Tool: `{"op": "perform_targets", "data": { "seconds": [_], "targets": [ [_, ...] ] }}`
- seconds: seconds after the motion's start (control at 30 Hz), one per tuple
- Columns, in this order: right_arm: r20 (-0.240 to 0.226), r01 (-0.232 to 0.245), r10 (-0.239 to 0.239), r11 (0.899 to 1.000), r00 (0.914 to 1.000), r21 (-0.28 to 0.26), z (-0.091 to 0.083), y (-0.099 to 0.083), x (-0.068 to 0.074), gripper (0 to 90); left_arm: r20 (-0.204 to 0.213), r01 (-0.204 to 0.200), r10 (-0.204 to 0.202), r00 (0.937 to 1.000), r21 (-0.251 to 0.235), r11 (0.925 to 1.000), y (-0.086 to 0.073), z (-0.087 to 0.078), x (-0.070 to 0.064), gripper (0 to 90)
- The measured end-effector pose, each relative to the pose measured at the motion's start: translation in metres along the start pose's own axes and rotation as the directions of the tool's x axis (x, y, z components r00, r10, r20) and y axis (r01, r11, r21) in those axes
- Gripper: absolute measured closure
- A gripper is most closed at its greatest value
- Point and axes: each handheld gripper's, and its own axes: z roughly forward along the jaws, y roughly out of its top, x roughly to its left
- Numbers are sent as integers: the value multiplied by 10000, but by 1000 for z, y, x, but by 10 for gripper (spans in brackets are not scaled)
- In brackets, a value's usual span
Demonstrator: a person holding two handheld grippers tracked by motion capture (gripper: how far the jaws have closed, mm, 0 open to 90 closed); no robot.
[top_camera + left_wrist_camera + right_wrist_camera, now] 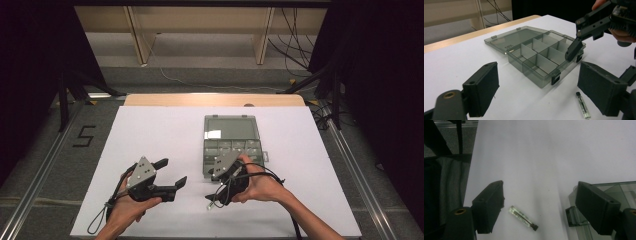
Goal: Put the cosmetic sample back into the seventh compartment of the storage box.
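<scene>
While the small clear glass vial with a black cap point(523, 217) is lying on the white surface point(160, 135) just beside the open smoky-grey plastic compartment box point(541, 53), nothing is being gripped. Both the left tool point(172, 172) and the right tool point(539, 207) are gaping empty, the right one hovering over the vial, so picking it up and presumably boxing it is still waiting.

A white-covered worktop point(150, 130) fills the middle of the high view, with a bare wooden edge point(215, 100) at its 12 o'clock side. On the grey floor point(50, 165) at 9 o'clock is a black taped numeral 5 point(84, 136). Dark cables point(292, 45) hang at 1 o'clock beside pale wooden legs point(262, 35). Black curtains point(30, 60) flank both sides.
</scene>
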Motion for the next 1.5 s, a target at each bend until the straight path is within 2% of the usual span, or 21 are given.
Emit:
{"op": "perform_targets", "data": {
  "seconds": [0.17,0.2,0.3,0.33,0.4,0.67,0.8,0.83,0.9,0.93,1.03,1.07,1.3,1.33,1.43,1.47,1.5],
  "targets": [
    [-195,85,-78,9993,9998,354,8,0,0,267,-116,-69,69,9999,-15,10000,1,-2,2,165],
    [-288,143,-123,9974,9995,700,13,-3,0,279,-158,-32,31,9999,-77,10000,1,-2,2,165],
    [-430,209,-167,9948,9989,992,18,-5,2,299,-148,-79,77,9999,-88,9999,1,-3,2,165],
    [-615,394,-317,9909,9976,1285,22,-7,4,305,-139,-101,100,9999,-71,9999,1,-3,1,165],
    [-876,458,-327,9874,9956,1514,26,-8,6,324,-91,-114,113,9999,-73,9999,1,-3,1,165],
    [-916,865,-700,9778,9933,1907,37,-12,8,407,-58,-110,110,9999,-74,9999,1,-3,1,165],
    [-1007,776,-581,9762,9932,2023,41,-13,10,444,-51,-108,108,9999,-70,9999,1,-3,1,165],
    [-959,804,-612,9741,9935,2114,42,-13,10,451,-26,-192,192,9998,-66,9998,1,-3,2,165],
    [-1047,875,-654,9707,9924,2236,45,-15,11,471,-66,-11,11,10000,-57,10000,1,-3,1,165],
    [-1145,1102,-854,9663,9898,2324,47,-16,10,494,-74,-87,86,9999,-58,9999,1,-3,2,165],
    [-1140,1134,-879,9639,9896,2409,49,-17,10,518,-75,-83,82,9999,-62,9999,1,-3,2,165],
    [-1203,1176,-892,9599,9887,2543,50,-17,10,545,-60,-22,22,10000,-36,10000,1,-3,1,165],
    [-1313,1182,-861,9582,9876,2606,52,-19,8,608,-38,-114,114,9999,-13,9999,1,-3,2,165],
    [-1479,1252,-893,9589,9850,2546,52,-20,8,647,-42,-122,122,9999,-9,9999,1,-3,2,165],
    [-1495,1338,-974,9570,9840,2573,51,-20,9,689,-46,-128,128,9999,3,9999,1,-2,2,165],
    [-1587,1355,-967,9573,9826,2554,51,-20,9,742,-57,-126,126,9999,2,9999,1,-2,2,165],
    [-1587,1355,-967,9573,9826,2554,51,-20,9,742,-57,-126,126,9999,2,9999,1,-2,2,165]
  ]
}}
